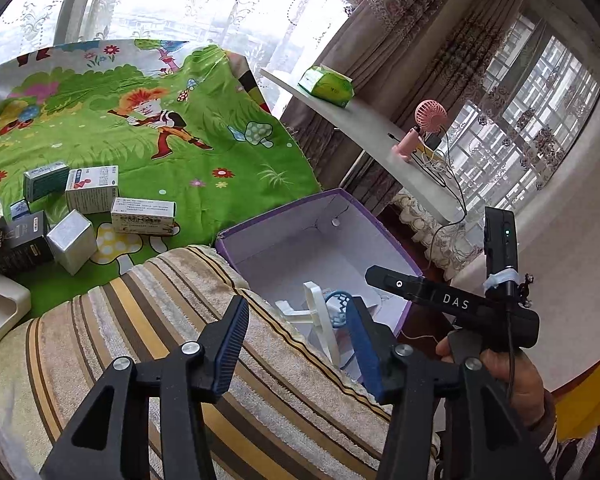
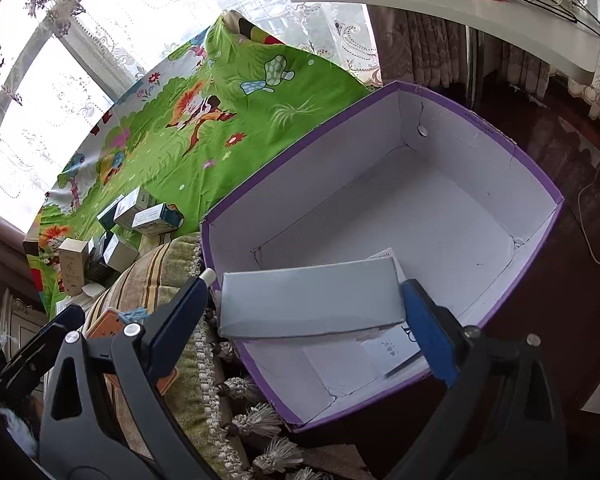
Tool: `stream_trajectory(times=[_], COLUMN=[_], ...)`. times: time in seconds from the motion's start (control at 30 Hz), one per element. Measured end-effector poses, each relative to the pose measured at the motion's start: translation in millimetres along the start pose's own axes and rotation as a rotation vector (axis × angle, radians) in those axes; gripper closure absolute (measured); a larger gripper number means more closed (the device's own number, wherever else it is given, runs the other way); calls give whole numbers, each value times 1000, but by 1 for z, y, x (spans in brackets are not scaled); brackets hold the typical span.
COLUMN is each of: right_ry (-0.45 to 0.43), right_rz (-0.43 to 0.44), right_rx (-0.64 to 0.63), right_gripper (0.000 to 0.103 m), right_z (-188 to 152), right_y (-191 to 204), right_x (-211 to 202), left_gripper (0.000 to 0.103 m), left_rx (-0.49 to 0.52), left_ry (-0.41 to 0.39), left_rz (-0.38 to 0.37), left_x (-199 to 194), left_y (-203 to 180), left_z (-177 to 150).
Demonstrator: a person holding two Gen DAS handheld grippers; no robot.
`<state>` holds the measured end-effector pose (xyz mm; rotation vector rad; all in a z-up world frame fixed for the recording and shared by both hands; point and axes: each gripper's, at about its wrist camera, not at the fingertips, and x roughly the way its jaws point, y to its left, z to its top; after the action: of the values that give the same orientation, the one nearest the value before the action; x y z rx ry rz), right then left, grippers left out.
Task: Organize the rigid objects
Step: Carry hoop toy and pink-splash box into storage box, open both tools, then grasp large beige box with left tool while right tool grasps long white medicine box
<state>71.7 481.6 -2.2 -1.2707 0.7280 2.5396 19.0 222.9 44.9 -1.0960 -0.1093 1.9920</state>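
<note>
The right gripper (image 2: 306,312) has its ribbed, blue-padded jaws spread wide on either side of a flat grey carton (image 2: 312,304), a smooth matt cardboard block lying crosswise over the near end of the purple box (image 2: 496,136); whether the pads press its ends cannot be told; under it, on the white floor of the box, lie a few printed paper leaflets (image 2: 388,350).

The left gripper (image 1: 296,344) stands released, nothing between its jaws; past its right finger a white plastic frame (image 1: 320,312) with a pale blue netted hoop sits in the near corner of the purple box, whose card walls are white inside, creased at the corners, with a round hole in the far wall.

The box stands on dark wooden floor against the edge of a striped towel-like cover (image 1: 228,360), coarse and looped, brown, cream and yellow, with tassels along its hem; an orange card (image 2: 112,320) lies on it near the left gripper.

Beyond the cover, a glossy green cartoon sheet (image 1: 140,120) carries a cluster of small cartons (image 1: 96,196) near its near left edge: white medicine packs, a silver cube, a black pack, a beige plastic case.

A curved white shelf (image 1: 380,136) above the box bears a green tissue pack (image 1: 328,84), a pink fan (image 1: 424,124) and cables; lace curtains hang behind.

A hand (image 1: 512,384) grips the right gripper's handle.
</note>
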Motion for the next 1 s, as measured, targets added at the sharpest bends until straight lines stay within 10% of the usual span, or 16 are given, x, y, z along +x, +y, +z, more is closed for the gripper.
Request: stream_trajectory(times=[1.0], right_ry=[58], right_rz=[67], right_rx=[-130], right_gripper=[4], right_z=[-14], right_y=[47], right_x=[9], left_gripper=[49], left_rx=[-359], left_ry=[-260], left_rz=[189], left_x=[-116], left_y=[129], left_z=[-40])
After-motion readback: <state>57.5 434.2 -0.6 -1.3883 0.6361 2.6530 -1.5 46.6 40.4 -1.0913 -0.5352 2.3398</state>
